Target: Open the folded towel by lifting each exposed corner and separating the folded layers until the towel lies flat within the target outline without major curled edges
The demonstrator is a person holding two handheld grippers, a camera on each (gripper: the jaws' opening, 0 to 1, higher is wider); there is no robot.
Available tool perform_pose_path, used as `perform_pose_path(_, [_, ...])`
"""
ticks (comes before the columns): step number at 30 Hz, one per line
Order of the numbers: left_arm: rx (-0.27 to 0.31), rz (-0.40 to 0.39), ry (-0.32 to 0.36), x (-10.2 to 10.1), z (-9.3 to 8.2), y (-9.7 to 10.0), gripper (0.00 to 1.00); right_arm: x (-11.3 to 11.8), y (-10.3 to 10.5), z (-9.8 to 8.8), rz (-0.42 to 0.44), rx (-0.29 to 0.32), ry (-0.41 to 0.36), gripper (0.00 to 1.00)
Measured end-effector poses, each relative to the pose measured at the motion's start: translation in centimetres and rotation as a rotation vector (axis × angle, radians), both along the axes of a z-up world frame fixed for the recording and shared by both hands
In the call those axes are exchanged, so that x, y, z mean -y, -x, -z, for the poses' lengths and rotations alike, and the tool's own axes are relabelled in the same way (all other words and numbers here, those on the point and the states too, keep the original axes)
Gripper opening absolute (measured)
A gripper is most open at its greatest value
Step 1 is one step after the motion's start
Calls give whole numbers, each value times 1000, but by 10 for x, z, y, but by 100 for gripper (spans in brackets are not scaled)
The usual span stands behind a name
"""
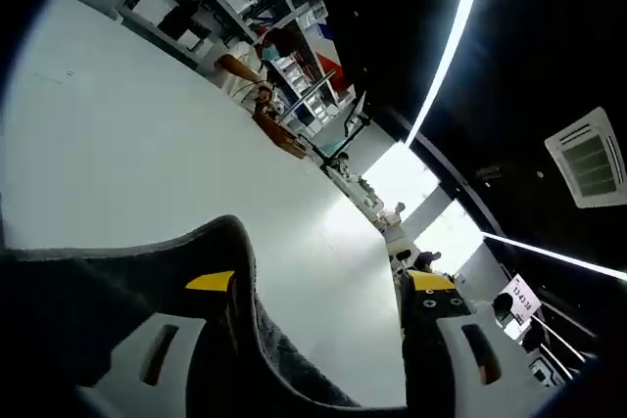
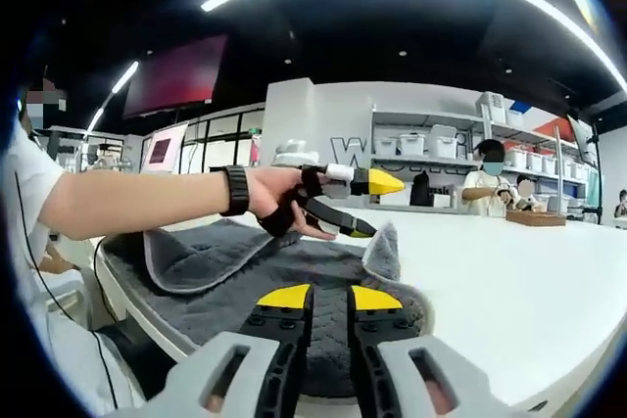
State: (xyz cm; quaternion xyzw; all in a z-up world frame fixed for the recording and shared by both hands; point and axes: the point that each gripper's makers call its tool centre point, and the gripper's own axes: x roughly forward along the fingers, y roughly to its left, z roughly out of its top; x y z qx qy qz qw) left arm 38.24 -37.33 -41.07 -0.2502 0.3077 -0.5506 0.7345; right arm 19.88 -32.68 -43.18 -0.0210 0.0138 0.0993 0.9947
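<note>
I'm mid-unfolding: my left hand-held gripper [image 2: 364, 205] hangs wide over the towel [image 2: 294, 266]; my right hand-held gripper [image 2: 318, 298], narrow, holds nothing. Next, lift 1 raised corner [image 2: 384, 250] outward.

Matt, nubbly grey cloth towel [image 2: 294, 266] on a smooth, glossy white table [image 2: 509, 281].

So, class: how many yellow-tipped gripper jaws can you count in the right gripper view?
4. Two belong to the right gripper, rising at bottom centre, nearly together over the grey towel. Two belong to the left gripper, held in a hand at centre, spread apart above the towel.
</note>
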Motion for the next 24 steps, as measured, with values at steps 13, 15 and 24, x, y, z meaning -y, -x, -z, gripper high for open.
perform_pose_path(13, [-35, 71, 3, 13, 5, 17, 64, 22, 0, 13, 96, -54, -14, 17])
perform_pose_path(15, [-38, 73, 16, 16, 3, 17, 64, 30, 2, 13, 126, -55, -27, 18])
perform_pose_path(24, [-54, 113, 41, 39, 3, 34, 67, 39, 5, 10, 159, -41, -17, 19])
